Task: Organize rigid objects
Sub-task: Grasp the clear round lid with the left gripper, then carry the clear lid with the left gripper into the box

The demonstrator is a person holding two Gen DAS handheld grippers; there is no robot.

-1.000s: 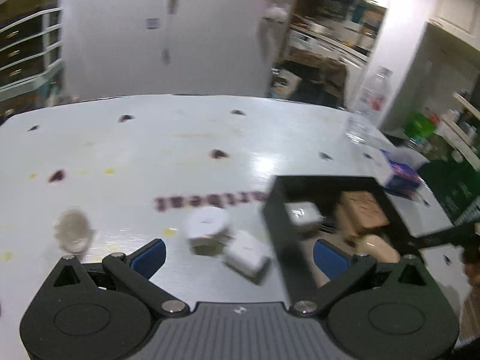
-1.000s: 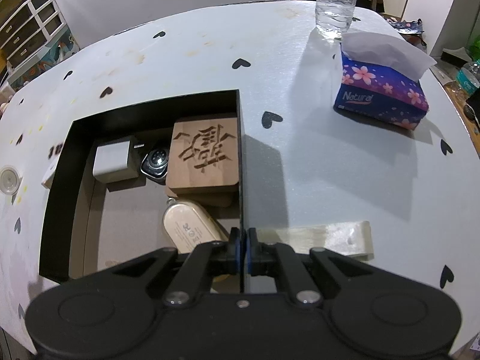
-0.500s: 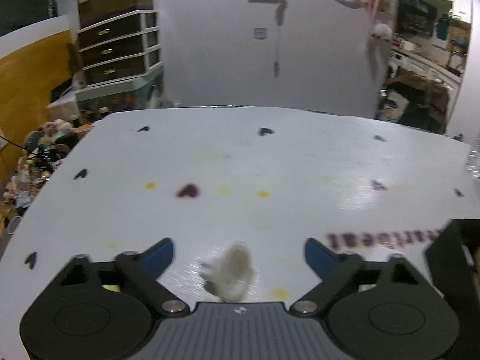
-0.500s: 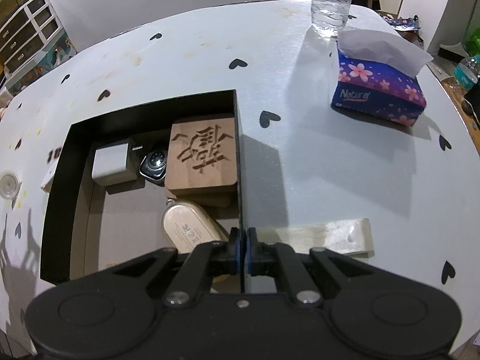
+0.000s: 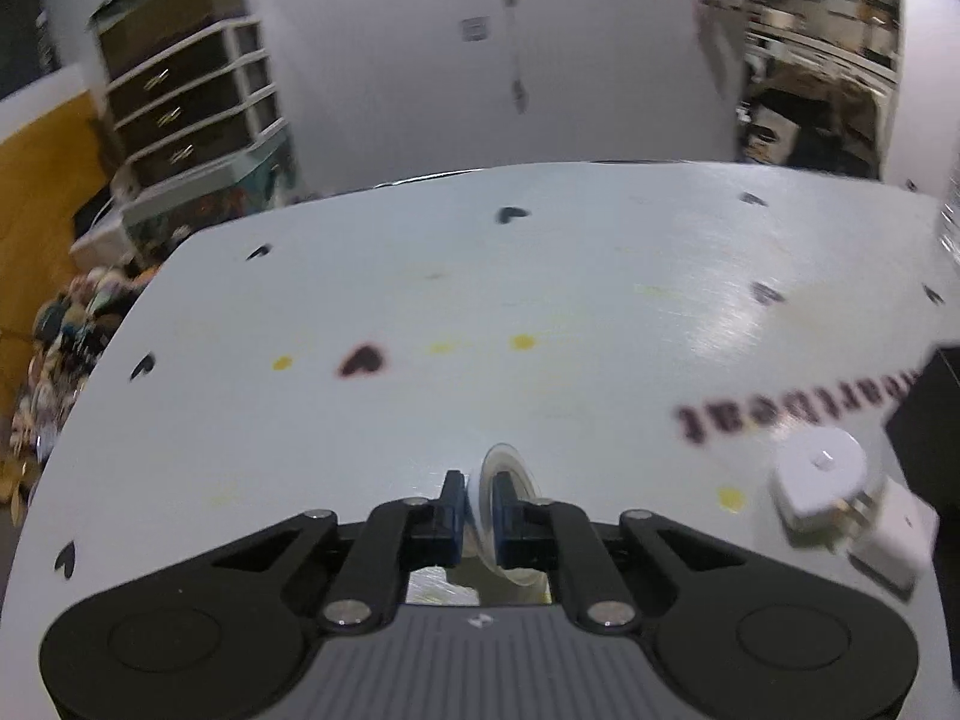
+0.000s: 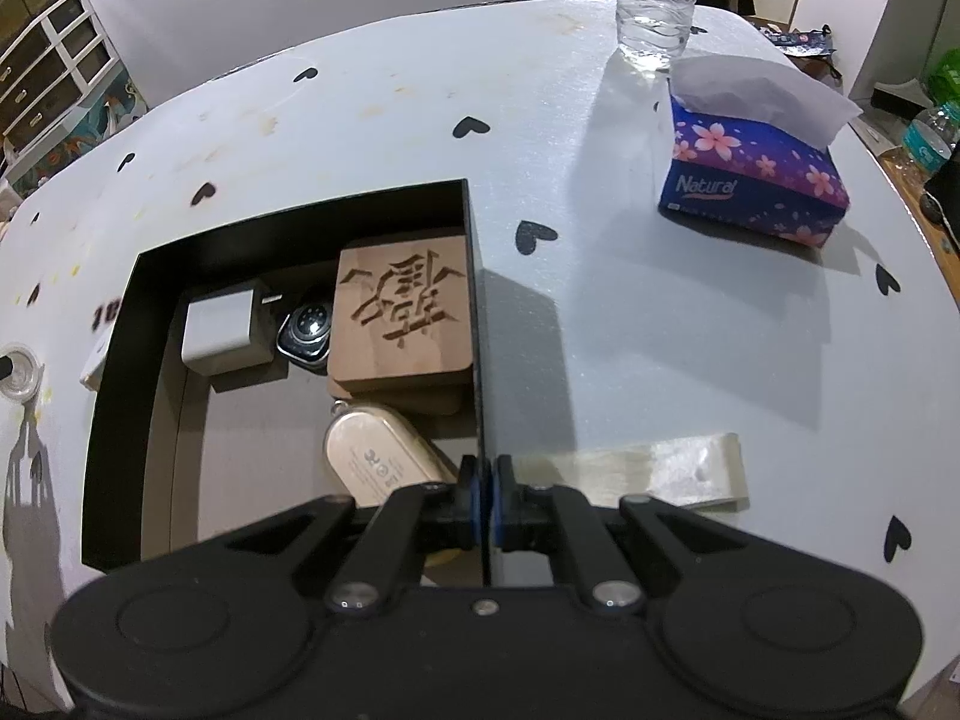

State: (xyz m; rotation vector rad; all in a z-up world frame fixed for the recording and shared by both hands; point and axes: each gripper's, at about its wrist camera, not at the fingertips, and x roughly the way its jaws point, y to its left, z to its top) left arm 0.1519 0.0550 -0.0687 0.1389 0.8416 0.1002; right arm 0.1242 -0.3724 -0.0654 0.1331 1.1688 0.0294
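Out on the left of the worktop [image 5: 420,276], white with black heart marks, my left tool [image 5: 479,516] has just been closing and now pinches a small clear round lid [image 5: 509,480], which stands on edge between the blue pads; I cannot tell whether it still touches the worktop. In the other camera the same lid shows at the far left edge, with a dark fingertip against it.

To the right of that tool, a white round case [image 5: 819,477] and a white square plug [image 5: 888,537] lie touching each other, just beside the dark wall of the black box [image 6: 114,396].

Inside the box, from left to right: a white charger [image 6: 219,330], a dark round watch face [image 6: 307,330], then a carved wooden block [image 6: 401,315] stacked on another against the right wall, and a beige oval case [image 6: 384,462] nearer me.

My right tool [image 6: 486,504] is closed on the box's thin right wall, pads pressing either side of it.

Right of the box lies a pale flat strip [image 6: 654,471]. Farther off stand a flowered tissue pack [image 6: 756,180] and a water bottle [image 6: 657,6], near each other.
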